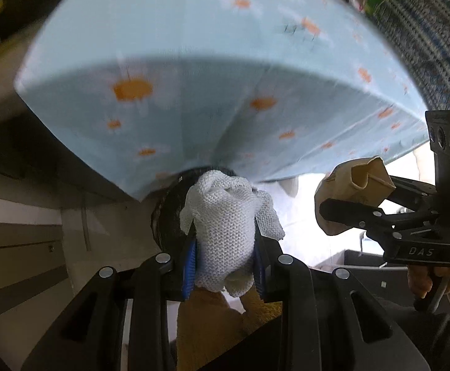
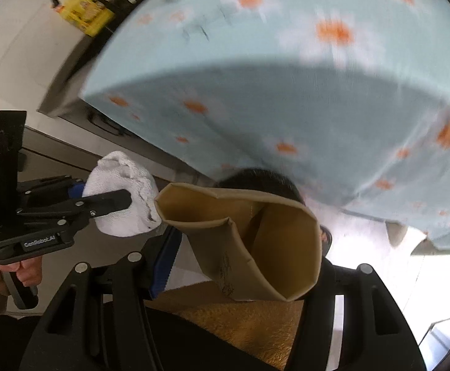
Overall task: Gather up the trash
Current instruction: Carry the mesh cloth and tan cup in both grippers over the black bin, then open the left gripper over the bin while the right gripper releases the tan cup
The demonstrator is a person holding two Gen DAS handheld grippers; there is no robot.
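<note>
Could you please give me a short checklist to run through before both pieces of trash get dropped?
1. Left gripper shut on the white crumpled cloth: ok.
2. Right gripper shut on the crushed tan paper cup: ok.
3. Dark bin under the left load: partly visible just beyond the cloth; ok.
4. Bin opening free to receive: cannot tell, it is mostly hidden.
5. Both grippers clear of the blue daisy tablecloth: ok, its hanging edge lies beyond them.
6. The two grippers apart from each other: ok.
</note>
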